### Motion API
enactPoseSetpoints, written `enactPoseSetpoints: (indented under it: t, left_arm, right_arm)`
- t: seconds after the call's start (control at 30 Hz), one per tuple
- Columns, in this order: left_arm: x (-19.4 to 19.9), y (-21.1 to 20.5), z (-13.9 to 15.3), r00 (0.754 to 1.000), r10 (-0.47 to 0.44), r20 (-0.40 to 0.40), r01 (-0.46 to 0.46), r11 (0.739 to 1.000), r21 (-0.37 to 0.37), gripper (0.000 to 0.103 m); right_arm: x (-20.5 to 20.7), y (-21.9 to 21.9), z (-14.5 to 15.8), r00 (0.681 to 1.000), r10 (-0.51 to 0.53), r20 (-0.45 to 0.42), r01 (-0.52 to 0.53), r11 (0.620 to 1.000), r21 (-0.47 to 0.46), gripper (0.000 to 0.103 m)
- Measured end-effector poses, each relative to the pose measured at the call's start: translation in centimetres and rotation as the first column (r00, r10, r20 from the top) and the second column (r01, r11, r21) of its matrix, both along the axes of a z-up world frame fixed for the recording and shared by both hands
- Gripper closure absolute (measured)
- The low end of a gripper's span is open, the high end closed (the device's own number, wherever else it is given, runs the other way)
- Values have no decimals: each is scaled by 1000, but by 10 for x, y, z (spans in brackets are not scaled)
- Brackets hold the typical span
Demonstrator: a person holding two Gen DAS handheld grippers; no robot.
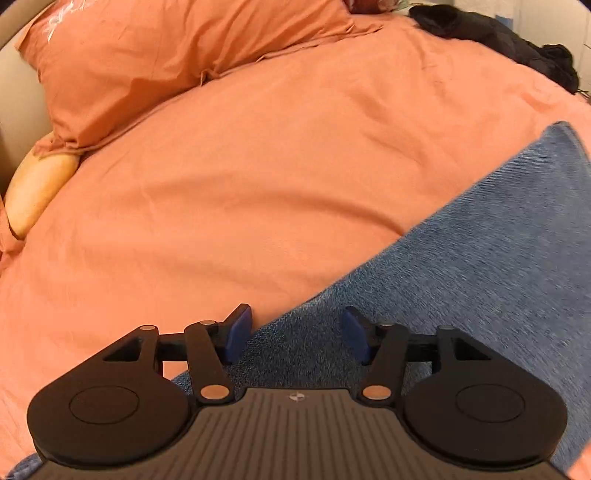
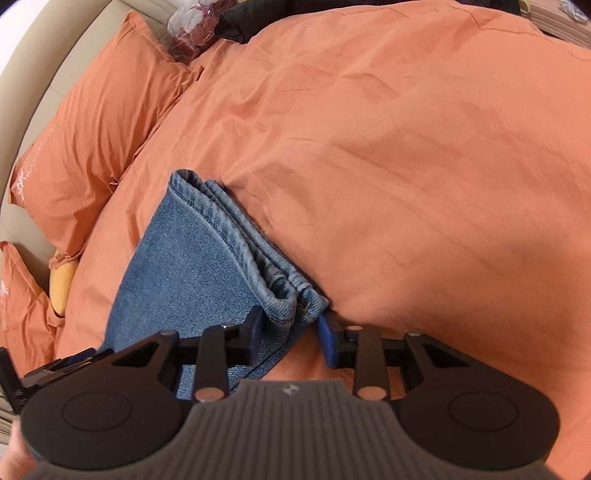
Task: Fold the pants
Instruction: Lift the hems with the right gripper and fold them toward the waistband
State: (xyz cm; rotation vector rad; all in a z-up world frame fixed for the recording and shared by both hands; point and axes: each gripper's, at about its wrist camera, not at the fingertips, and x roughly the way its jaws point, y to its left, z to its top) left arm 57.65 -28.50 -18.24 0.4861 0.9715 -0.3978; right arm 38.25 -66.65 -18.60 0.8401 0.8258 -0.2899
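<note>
Bed [image 2: 406,166] in orange duvet, matching pillow [image 2: 92,147], beige headboard [image 2: 74,48]

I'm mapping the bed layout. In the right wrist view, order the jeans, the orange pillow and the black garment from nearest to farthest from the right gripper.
1. jeans, folded, a corner between the jaws of the right gripper.
2. orange pillow, upper left by the headboard.
3. black garment, top edge, beyond the duvet.

You are seeing no readable text, label or number in either view. A small round emblem [image 1: 297,397] is showing on the ribbed body of each tool, and a pale printed motif [image 1: 61,26] is sitting on the far left pillow [image 1: 155,55], neither legible as words.
</note>
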Motion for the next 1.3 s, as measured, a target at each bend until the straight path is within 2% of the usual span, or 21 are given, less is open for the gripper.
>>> enactPoseSetpoints:
  t: [0.03, 0.1, 0.17, 0.2, 0.23, 0.37, 0.43, 0.5, 0.57, 0.67, 0.73, 0.83, 0.97, 1.1, 1.3]
  left_arm:
    - [-6, 1, 5, 1000, 0, -3, 0, 1000, 5, 55]
    - [-23, 4, 15, 999, -24, -38, 24, 1000, -18, 56]
    - [-47, 6, 23, 993, -92, -77, 87, 994, -62, 59]
    - [-58, 7, 25, 986, -121, -113, 111, 990, -91, 65]
    - [-71, 7, 26, 979, -150, -138, 135, 985, -112, 65]
    - [-116, -3, 11, 960, -233, -154, 229, 972, -48, 68]
    - [-120, -4, 2, 962, -225, -156, 219, 974, -50, 73]
    - [-117, -2, -6, 966, -176, -188, 162, 983, -89, 73]
    - [-115, -1, -11, 968, -161, -191, 144, 985, -98, 73]
    - [-113, 3, -5, 969, -143, -204, 122, 986, -109, 73]
    - [-113, 11, 5, 964, -135, -228, 104, 984, -146, 71]
    - [-130, 33, 21, 956, -167, -241, 123, 975, -184, 70]
    - [-163, 72, 41, 965, -189, -181, 162, 975, -154, 67]
    - [-181, 126, 63, 981, -145, -125, 127, 982, -142, 64]
    - [-201, 213, 85, 998, -15, -58, 6, 988, -151, 63]
  right_arm:
    - [-1, 1, 1, 1000, -5, 1, 5, 1000, -7, 76]
    - [-3, 2, 2, 1000, -15, 11, 15, 1000, -7, 80]
    - [-7, 1, 6, 999, -32, 32, 31, 999, 11, 84]
    - [-10, 2, 10, 998, -31, 48, 31, 999, 11, 86]
    - [-12, 3, 16, 997, -26, 68, 26, 1000, 3, 88]
    - [-15, 14, 49, 990, 17, 140, -9, 998, -62, 91]
    - [-15, 22, 68, 983, 43, 178, -26, 995, -95, 92]
    - [-14, 34, 87, 976, 79, 203, -51, 989, -137, 92]
    - [-11, 49, 105, 967, 123, 225, -81, 979, -186, 93]
    - [-7, 74, 134, 950, 196, 244, -129, 955, -268, 93]
    - [-7, 91, 154, 934, 243, 261, -161, 941, -299, 93]
    - [-8, 125, 184, 907, 328, 263, -220, 903, -369, 93]
    - [-6, 185, 214, 866, 441, 235, -301, 836, -459, 94]
    - [-3, 254, 231, 815, 548, 190, -374, 747, -549, 94]
    - [5, 365, 224, 737, 668, 104, -483, 628, -610, 94]
